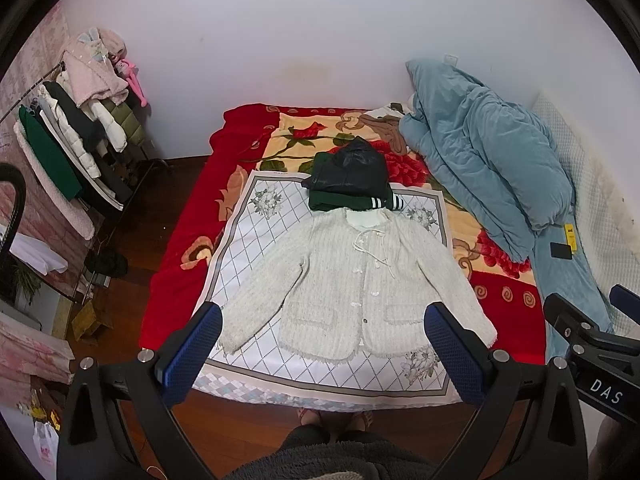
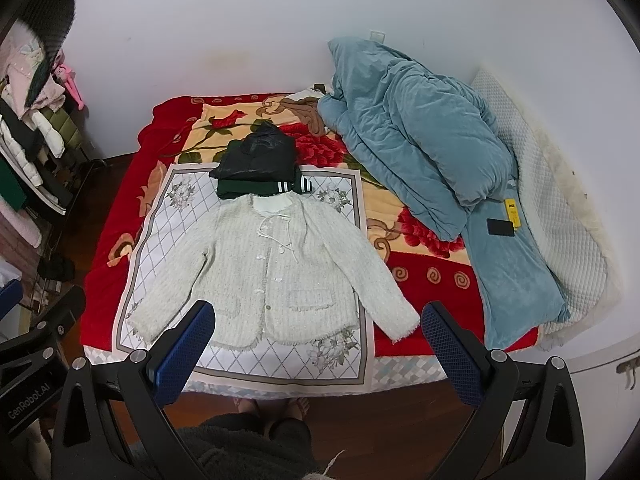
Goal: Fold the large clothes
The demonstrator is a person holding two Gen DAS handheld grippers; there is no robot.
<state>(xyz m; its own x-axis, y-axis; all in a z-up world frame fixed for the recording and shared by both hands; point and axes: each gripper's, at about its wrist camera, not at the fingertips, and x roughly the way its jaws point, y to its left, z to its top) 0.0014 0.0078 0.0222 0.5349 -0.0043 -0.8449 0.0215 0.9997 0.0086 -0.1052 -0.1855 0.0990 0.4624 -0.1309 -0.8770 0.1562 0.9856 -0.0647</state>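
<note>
**Cream jacket waited flat**

The cream jacket [image 1: 352, 280] lay spread on the white mat [image 1: 256, 216] on the bed [image 1: 176, 272]. I held both tools, left [image 1: 324, 348] and right [image 2: 320, 344], wide open above it. Folding hadn't begun, I judged; next, grab a sleeve.

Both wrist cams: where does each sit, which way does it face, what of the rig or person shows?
Left wrist: on the left claw, above the bed's foot, facing the white jacket; open blue fingers, the right claw's body at right, feet below.
Right wrist: on the right claw, facing the white jacket from further right; open fingers, the left claw's body at left, feet below.
Shared: jacket, folded dark clothes, blue duvet.
</note>
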